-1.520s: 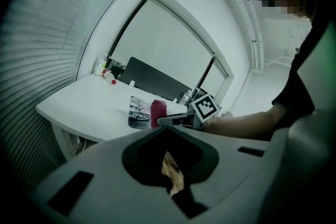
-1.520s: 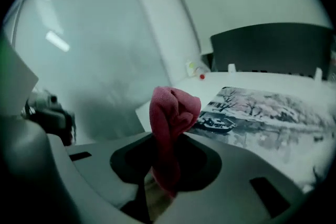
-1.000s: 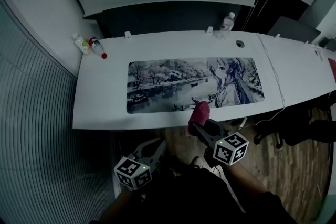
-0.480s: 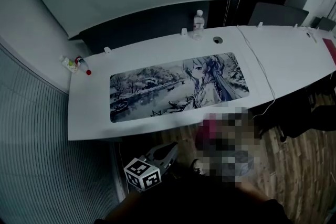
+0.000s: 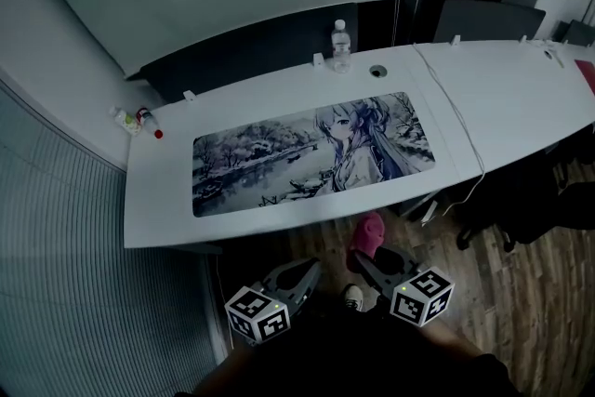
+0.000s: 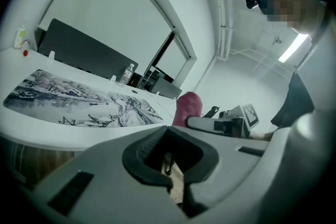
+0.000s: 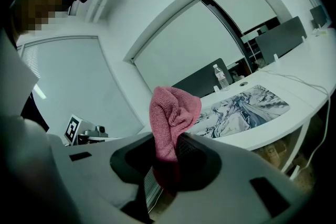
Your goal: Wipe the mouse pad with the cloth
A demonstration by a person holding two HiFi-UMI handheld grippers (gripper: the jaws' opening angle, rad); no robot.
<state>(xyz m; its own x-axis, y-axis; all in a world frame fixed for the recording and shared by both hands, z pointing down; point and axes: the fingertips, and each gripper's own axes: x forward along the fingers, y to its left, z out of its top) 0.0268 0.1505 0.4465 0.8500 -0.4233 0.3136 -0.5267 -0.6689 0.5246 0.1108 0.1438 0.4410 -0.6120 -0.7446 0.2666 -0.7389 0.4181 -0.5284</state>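
Observation:
The long mouse pad, printed with a grey winter river scene and an anime girl, lies flat on the white desk. My right gripper is shut on a pink cloth, held below the desk's front edge over the wooden floor. In the right gripper view the cloth bunches upward out of the gripper, with the mouse pad beyond it. My left gripper hangs beside it to the left, shut and empty. In the left gripper view the left gripper faces the mouse pad and the cloth.
A water bottle stands at the desk's back edge near a cable hole. Small bottles lie at the back left corner. A white cable runs across the desk right of the pad. Dark chairs stand at the right.
The right gripper with the cloth has drawn back from the pad's front edge to below the desk edge. The head view has shifted, so the desk sits higher and tilted.

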